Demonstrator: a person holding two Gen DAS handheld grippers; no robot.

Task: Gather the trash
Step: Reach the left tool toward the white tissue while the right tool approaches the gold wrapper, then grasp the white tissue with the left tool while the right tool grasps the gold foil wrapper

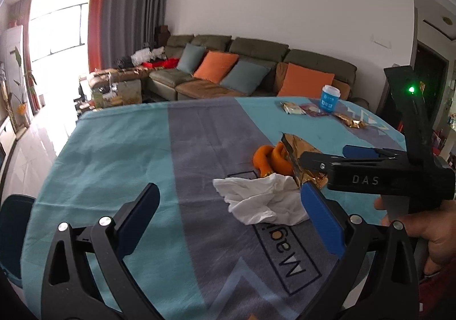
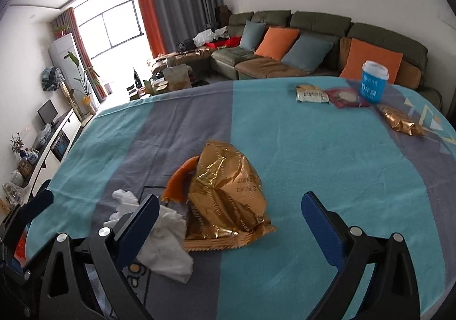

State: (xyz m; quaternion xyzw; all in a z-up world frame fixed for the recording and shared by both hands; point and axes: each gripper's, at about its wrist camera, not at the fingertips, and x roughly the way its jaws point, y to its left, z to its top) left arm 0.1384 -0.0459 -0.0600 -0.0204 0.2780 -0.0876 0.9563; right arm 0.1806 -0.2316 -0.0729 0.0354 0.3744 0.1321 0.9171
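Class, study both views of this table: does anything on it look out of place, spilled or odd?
Yes. A crumpled white tissue, curled orange peel and an empty-looking gold wrapper lie heaped mid-table on the cloth. More packets lie scattered beside an upright blue cup. Nothing looks spilled.

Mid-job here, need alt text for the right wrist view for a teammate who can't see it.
The open right gripper points at a crumpled gold foil wrapper on the blue-and-grey tablecloth, with orange peel and a white tissue at its left. Far right: a blue cup and three snack packets.
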